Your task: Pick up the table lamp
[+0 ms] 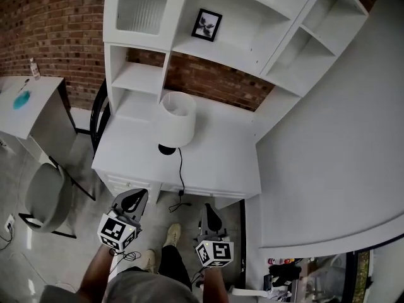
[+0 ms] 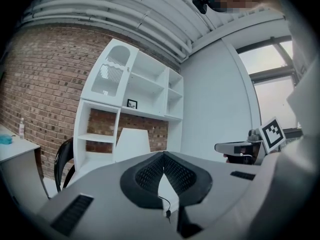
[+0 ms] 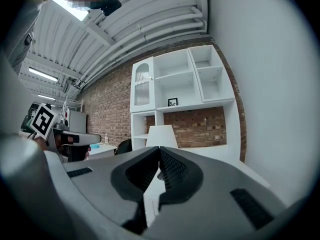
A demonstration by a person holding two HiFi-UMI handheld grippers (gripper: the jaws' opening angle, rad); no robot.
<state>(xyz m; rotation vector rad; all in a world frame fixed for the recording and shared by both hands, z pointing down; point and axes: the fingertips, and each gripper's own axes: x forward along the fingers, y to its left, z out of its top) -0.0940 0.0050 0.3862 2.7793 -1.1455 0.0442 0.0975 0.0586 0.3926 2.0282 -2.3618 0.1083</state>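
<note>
Brick wall [image 1: 38,24] stands behind a white desk [image 1: 214,160] with open shelves [image 1: 252,17] built over it. The lamp [image 1: 175,128] stands upright on the desk top, a little left of the middle, below the lowest shelf. Its cord [image 1: 181,172] runs from the black base [image 1: 167,149] over the front edge and hangs down, so I judge that a lift must leave some slack for it. Both grippers are in front of the desk, well apart from the lamp. The left gripper [image 1: 134,201] is clenched, its pads pressed together with nothing between them. The right gripper [image 1: 209,216] is clenched and empty as well. Each is held level and aimed at the lamp, which shows just above the jaw tips in both gripper views, so this looks like the approach. The jaws must open before any grip, probably low near the base, since the shade [image 1: 177,115] looks easy to deform.
</note>
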